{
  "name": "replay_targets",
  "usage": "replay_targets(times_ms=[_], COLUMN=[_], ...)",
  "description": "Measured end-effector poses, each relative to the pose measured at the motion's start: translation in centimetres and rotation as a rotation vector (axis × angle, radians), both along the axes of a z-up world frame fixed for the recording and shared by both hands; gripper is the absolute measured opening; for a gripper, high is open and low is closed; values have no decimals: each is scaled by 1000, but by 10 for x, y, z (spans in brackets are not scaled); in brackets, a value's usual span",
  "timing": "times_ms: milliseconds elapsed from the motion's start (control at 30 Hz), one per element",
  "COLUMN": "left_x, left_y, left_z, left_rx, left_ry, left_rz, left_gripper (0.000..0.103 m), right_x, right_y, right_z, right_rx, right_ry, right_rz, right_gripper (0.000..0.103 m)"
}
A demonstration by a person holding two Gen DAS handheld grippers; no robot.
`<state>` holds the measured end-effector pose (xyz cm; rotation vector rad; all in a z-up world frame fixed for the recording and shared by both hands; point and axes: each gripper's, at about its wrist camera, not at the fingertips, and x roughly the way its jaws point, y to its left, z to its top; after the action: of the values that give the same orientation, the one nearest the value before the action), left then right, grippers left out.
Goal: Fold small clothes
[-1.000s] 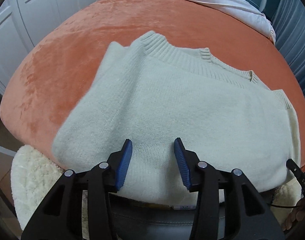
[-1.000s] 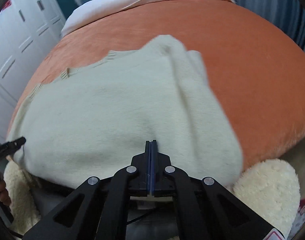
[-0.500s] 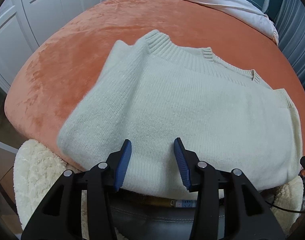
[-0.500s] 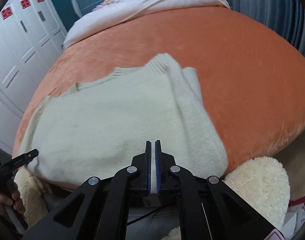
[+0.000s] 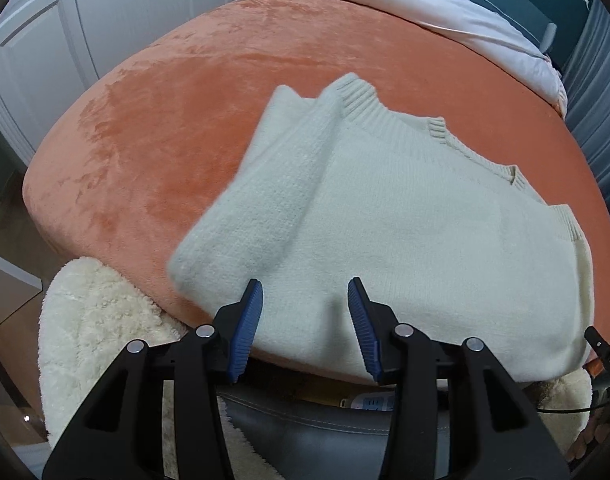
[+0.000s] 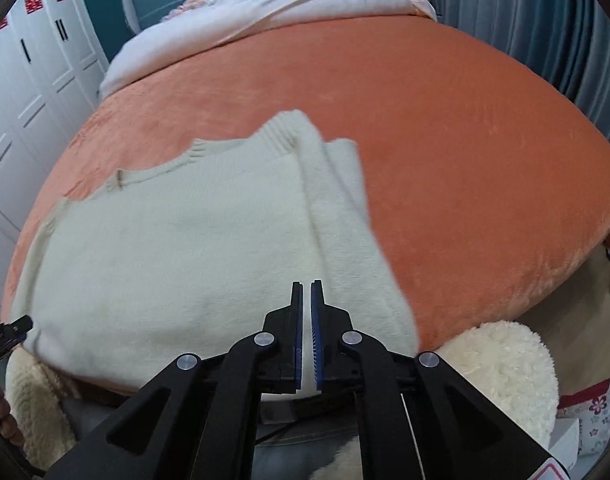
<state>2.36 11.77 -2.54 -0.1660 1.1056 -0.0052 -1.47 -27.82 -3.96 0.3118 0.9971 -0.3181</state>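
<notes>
Both tilted down over the near hem of the sweater [image 5: 405, 232], left hand-held gripper [image 5: 305, 292] gapes empty, right hand-held gripper [image 6: 307, 292] nearly closed, wide bare orange bed [image 6: 465, 140] beyond.

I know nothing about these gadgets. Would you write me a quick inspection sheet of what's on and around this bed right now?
Surface: orange blanket covering the bed, smooth, with a pale duvet bunched at its far end.
Job's things: one cream sweater, lying flat, its side parts folded in over the body.
Clutter: fluffy cream cushions at the near edge.
Grippers: left hand-held gripper open above the sweater's hem, holding nothing; right hand-held gripper all but shut, only a sliver between the pads, nothing visibly pinched.
Cables: a thin black cable near the right edge of the left view.
Surroundings: white wardrobe doors, grey curtains.
</notes>
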Motion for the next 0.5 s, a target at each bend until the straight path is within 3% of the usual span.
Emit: replay_targets(times_ms=[67, 200, 333, 433, 500], left_x=[3, -3, -14, -15, -17], left_y=[8, 17, 39, 55, 65], left_z=[-11, 2, 18, 10, 2], left_rx=[-15, -50, -80, -99, -171], left_ry=[34, 18, -36, 7, 48], left_rz=[23, 41, 114, 168, 208], left_gripper=[42, 42, 55, 56, 56], right_x=[9, 5, 3, 7, 10], right_y=[-20, -15, 40, 100, 137], right_z=[-29, -1, 36, 40, 35], right_rx=[23, 34, 19, 32, 10], right_ry=[95, 13, -97, -125, -114], right_rz=[-27, -36, 144, 314, 408], right_gripper=[0, 6, 6, 6, 6])
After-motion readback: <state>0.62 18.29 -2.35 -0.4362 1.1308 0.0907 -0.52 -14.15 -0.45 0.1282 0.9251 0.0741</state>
